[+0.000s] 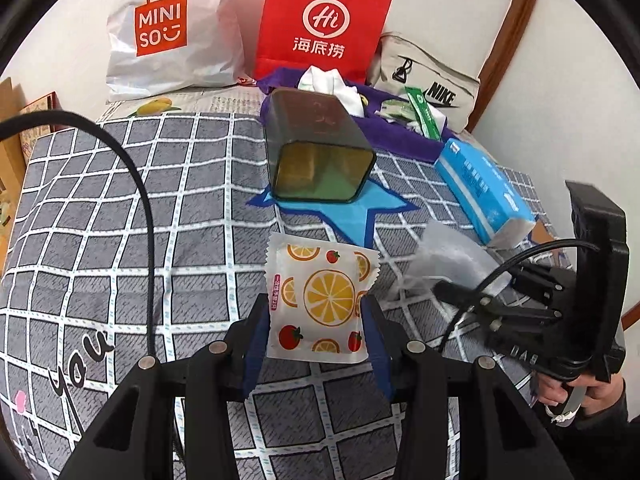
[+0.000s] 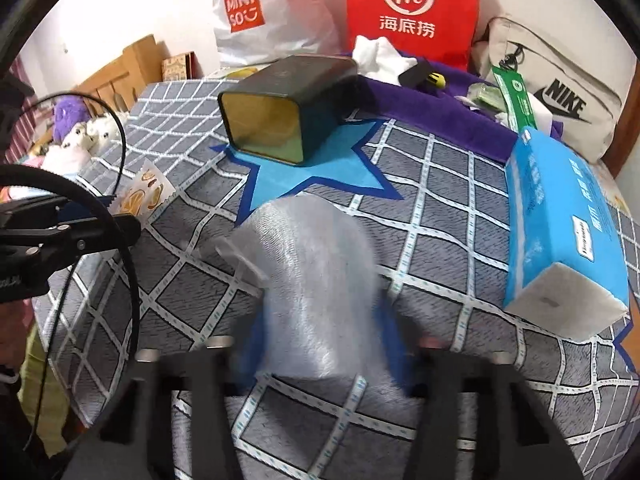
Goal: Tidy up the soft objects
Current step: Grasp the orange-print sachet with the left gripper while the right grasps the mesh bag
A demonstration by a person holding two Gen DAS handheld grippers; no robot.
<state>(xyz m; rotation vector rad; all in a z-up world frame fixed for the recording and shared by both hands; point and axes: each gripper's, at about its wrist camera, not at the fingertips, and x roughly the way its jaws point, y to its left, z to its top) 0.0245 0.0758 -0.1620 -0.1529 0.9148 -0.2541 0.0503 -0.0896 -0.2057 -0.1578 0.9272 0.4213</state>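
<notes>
A bed covered with a grey quilt checked in white lines (image 1: 120,208) carried everything. A blue five-pointed star patch with a darker border (image 2: 312,172) was printed on the quilt, and a dark green rectangular tin (image 1: 320,148) lay on its side over that star, its open gold-lined mouth facing the cameras. A light blue soft pack of paper tissues (image 2: 560,232) lay on the quilt to the right, well apart from the tin. Behind the tin a purple cloth (image 2: 432,108) was spread across the far part of the bed, with crumpled white fabric (image 2: 380,56) and small green packets (image 1: 420,112) on it. A white plastic shopping bag with an orange logo (image 1: 168,28), a red paper bag (image 1: 324,20) and a beige canvas pouch (image 2: 560,96) stood along the far edge.
</notes>
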